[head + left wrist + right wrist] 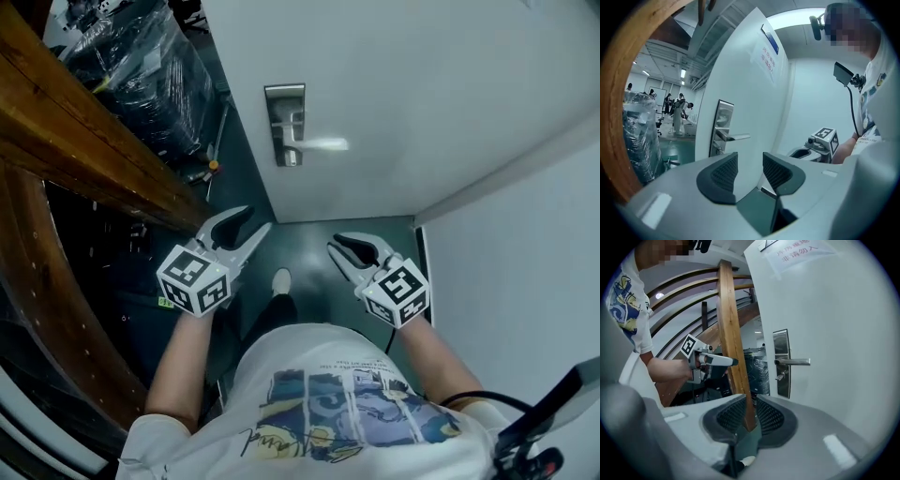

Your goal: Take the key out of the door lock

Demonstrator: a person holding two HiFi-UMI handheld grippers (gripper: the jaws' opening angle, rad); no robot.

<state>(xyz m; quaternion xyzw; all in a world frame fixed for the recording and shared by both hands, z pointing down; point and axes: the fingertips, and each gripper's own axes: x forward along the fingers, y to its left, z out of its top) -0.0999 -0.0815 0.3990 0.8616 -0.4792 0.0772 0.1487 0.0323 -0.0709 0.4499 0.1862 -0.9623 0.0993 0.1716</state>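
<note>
A white door (403,84) stands ajar ahead of me. On it is a steel lock plate (284,117) with a lever handle (319,144). The key (780,376) sticks out of the lock just under the handle and also shows in the left gripper view (717,148). My left gripper (255,221) hangs short of the door's edge, well below the lock, open with nothing between its pads (725,171). My right gripper (335,246) is beside it, pointing left. Its jaws stand a narrow gap apart and hold nothing (750,416). Neither gripper touches the key or the door.
A curved wooden beam (84,141) runs along the left, close to my left gripper. Behind it is a plastic-wrapped bundle (141,56). A white wall (525,281) closes the right side. The person's shoe (281,279) rests on the green floor. A paper notice (766,58) is on the door.
</note>
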